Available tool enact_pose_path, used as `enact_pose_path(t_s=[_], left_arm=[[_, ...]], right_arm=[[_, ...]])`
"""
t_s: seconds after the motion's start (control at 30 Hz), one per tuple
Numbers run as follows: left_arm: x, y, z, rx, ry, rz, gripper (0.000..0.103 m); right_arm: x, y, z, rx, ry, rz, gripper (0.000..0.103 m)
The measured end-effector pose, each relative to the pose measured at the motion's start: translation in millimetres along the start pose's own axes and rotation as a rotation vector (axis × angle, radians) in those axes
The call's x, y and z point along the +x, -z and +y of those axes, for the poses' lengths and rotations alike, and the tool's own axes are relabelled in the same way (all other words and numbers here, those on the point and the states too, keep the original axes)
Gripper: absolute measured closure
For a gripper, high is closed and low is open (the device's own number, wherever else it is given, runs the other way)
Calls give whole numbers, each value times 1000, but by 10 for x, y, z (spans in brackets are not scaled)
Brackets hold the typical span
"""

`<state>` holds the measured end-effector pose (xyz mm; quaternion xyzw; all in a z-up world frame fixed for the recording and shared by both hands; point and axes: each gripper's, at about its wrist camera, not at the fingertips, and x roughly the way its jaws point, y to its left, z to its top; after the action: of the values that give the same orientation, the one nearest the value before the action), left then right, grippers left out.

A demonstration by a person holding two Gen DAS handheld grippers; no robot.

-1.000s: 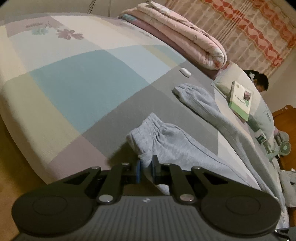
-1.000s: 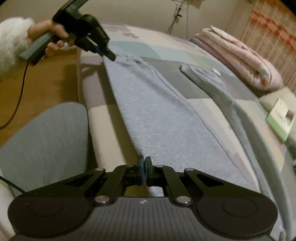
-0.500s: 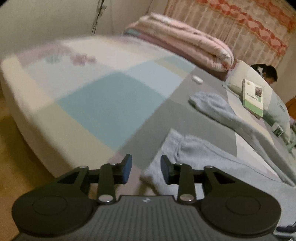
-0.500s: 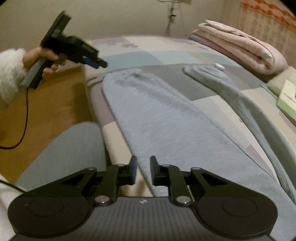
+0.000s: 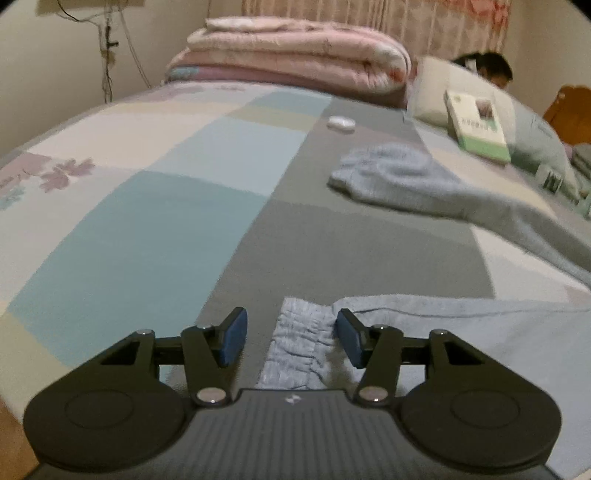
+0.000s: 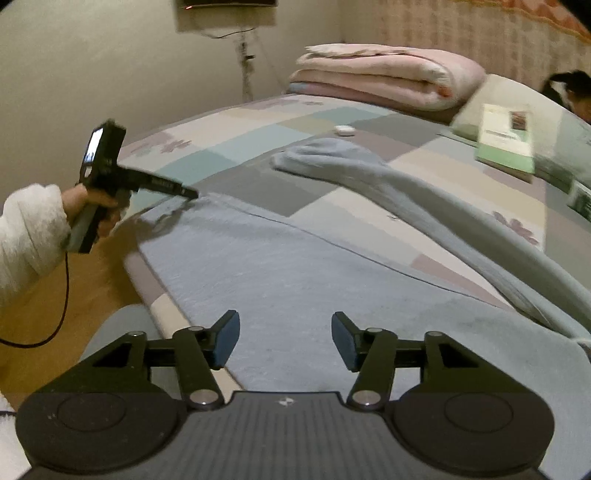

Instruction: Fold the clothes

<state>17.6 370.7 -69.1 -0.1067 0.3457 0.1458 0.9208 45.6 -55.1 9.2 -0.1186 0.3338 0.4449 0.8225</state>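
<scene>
Both grippers are tilting down over the trousers [image 6: 295, 266] on the bed [image 5: 155, 206]. Left gripper [image 5: 290, 338] is opening astride the cuff [image 5: 301, 347], unpinched. Right gripper [image 6: 284, 341] is opening, gripping nothing.

A patchwork-covered bed [image 5: 155, 206] stands beside cream walls [image 6: 110, 74], wooden floor [image 6: 44, 314], pink curtains [image 5: 369, 14].

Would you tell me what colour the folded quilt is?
Pale pink folded quilt, clearest in the left wrist view.

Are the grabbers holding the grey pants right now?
No. Both are opening and hold nothing. The left hand-held gripper straddles the sweatpants' cuff without pinching; the right hand-held gripper hovers above the leg.
</scene>
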Motion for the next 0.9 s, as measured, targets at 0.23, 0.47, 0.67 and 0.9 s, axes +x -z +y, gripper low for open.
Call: enact_pose_path(t_s=[0.23,0.47,0.67,0.9], left_arm=[[-28,80,-213,143,-26,-19,76],[24,-55,-75,49,-40,4,72],[-117,-105,8,48,-51,-13,51],[-545,-87,-352,116,121,-54,40]], right_arm=[[4,87,-82,58,46,-6,40],[1,91,-109,73,61,-11,38],[-77,131,-145,92,70,-22,31],[-76,168,-222,153,61,-24,29]])
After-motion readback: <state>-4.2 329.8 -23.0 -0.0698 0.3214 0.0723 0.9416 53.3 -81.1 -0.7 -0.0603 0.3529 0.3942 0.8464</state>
